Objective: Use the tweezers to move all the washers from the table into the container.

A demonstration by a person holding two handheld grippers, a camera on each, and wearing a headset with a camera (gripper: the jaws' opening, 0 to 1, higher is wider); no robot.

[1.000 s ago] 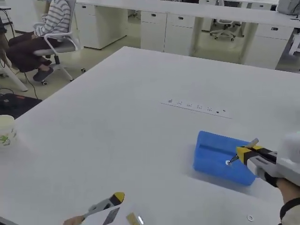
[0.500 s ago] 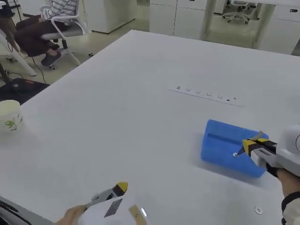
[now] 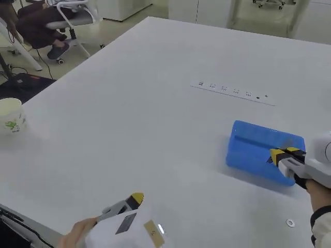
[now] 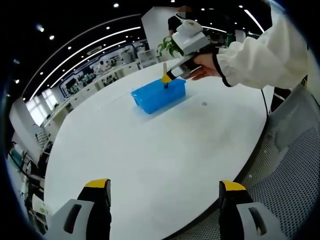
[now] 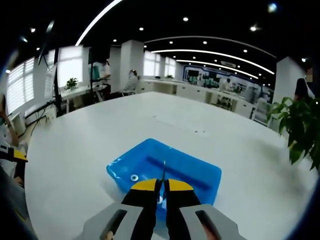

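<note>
Lying in the container (image 5: 192,172), a washer (image 5: 134,177) sits beside the right claw's (image 5: 161,186) tweezers (image 5: 163,171).

The container (image 3: 261,147) is a shallow blue rectangular tray lying flat on the white counter (image 3: 155,119), with one small silver washer (image 5: 134,177) on its floor. A second washer (image 3: 290,222) lies on the counter near the tray. The thin tweezers (image 5: 163,171), pinched between the jaws of the right hand-held gripper (image 5: 161,184), reach over the tray's inside.
</note>
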